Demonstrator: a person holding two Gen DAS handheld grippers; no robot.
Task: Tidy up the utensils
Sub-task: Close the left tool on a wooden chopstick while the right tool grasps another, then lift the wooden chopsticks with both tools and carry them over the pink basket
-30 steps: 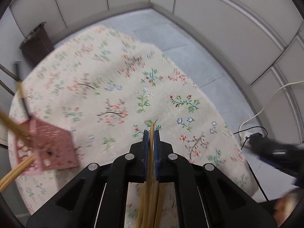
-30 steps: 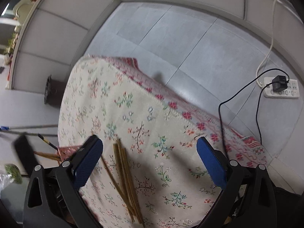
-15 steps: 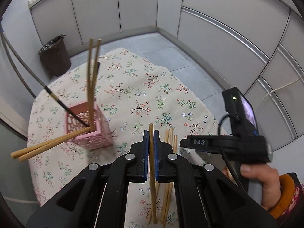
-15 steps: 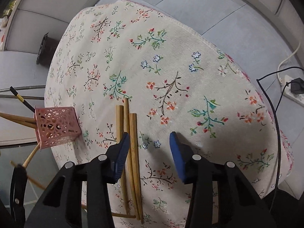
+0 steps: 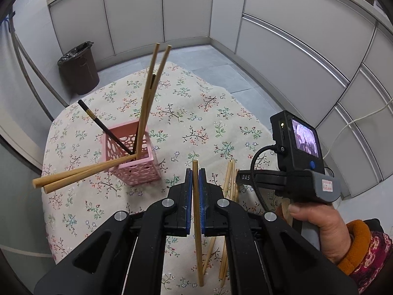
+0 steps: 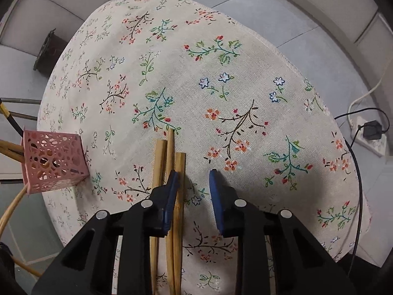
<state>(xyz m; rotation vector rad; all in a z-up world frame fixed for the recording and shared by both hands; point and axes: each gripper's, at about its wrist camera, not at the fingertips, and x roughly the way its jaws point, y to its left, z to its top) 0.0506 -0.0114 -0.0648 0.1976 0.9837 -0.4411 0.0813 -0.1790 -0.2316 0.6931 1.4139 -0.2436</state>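
My left gripper [image 5: 195, 174] is shut on a wooden chopstick [image 5: 197, 221] and holds it above the floral tablecloth [image 5: 196, 123]. A pink perforated holder [image 5: 131, 157] stands to its left with several wooden chopsticks and a black one inside. My right gripper [image 6: 192, 179] is open, low over the table, with three loose wooden chopsticks [image 6: 169, 157] under its left finger. The holder also shows at the left in the right wrist view [image 6: 52, 157]. The right gripper's handle [image 5: 294, 179] shows in the left wrist view, over the loose chopsticks [image 5: 229, 182].
A brown trash bin [image 5: 78, 67] stands on the floor beyond the table. A power strip with cables [image 6: 371, 139] lies on the floor to the right. Grey cabinet walls [image 5: 294, 49] surround the table.
My left gripper has lifted and tilted up with its chopstick, so the holder now stands close ahead. My right gripper has dropped toward the loose chopsticks and narrowed its opening.
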